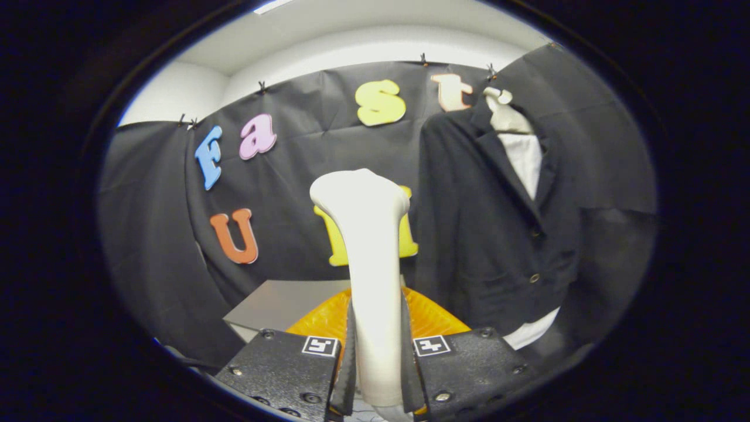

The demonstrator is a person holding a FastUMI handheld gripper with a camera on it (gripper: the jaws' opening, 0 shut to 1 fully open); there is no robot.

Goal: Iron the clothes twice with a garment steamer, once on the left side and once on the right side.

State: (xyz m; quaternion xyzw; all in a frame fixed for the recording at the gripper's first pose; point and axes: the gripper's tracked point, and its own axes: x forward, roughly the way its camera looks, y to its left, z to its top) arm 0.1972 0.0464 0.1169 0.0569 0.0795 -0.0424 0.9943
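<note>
My gripper is shut on the handle of a white garment steamer, which stands upright between the fingers with its broad head at the top. A dark jacket over a white shirt hangs on a mannequin bust, beyond the fingers and to the right of the steamer. The steamer head is apart from the jacket, level with its chest.
An orange ribbed object sits just behind the fingers, under the steamer. A grey table top lies beyond the left finger. Black cloth walls close the booth behind and at both sides.
</note>
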